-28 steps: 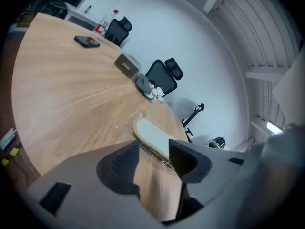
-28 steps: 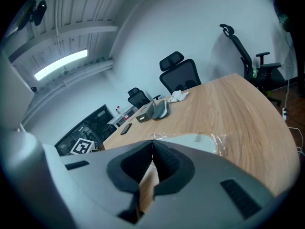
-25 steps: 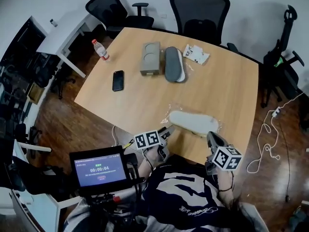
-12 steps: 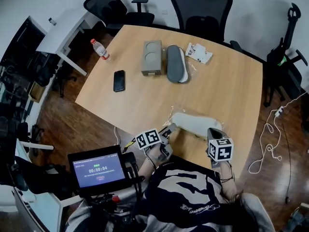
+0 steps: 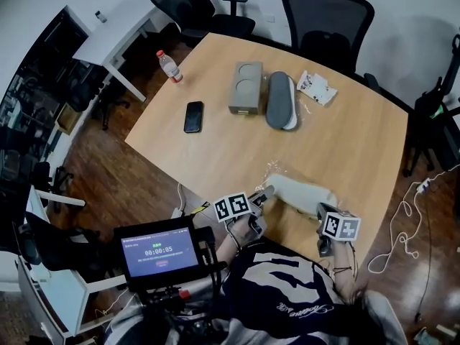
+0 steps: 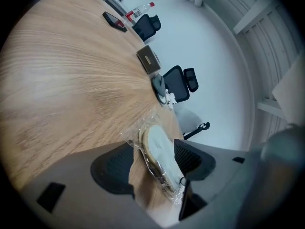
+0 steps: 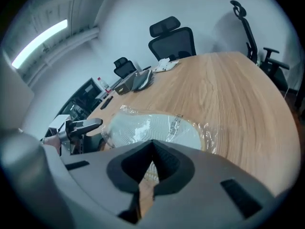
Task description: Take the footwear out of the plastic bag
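A pale slipper sealed in a clear plastic bag [image 5: 298, 191] lies near the table's front edge. My left gripper [image 5: 264, 195] is at its left end. In the left gripper view the jaws stand apart with the bagged slipper [image 6: 159, 156] between them, and bare wood shows between the left pad and the bag. My right gripper [image 5: 322, 211] is at the slipper's near right end. In the right gripper view its jaws [image 7: 152, 144] meet at the tips, right at the crinkled near edge of the bag [image 7: 152, 125]. I cannot tell whether plastic is pinched there.
Further back on the wooden table [image 5: 359, 142] lie a dark grey slipper [image 5: 280, 110], a grey moulded block [image 5: 246, 88], a crumpled wrapper [image 5: 316, 88], a black phone [image 5: 193, 116] and a water bottle [image 5: 169, 66]. Office chairs stand behind. A small screen [image 5: 159, 254] sits by my left side.
My right gripper has dropped to the near end of the bagged slipper, staying shut. The left gripper has edged in along the slipper's left end and rolled a little.
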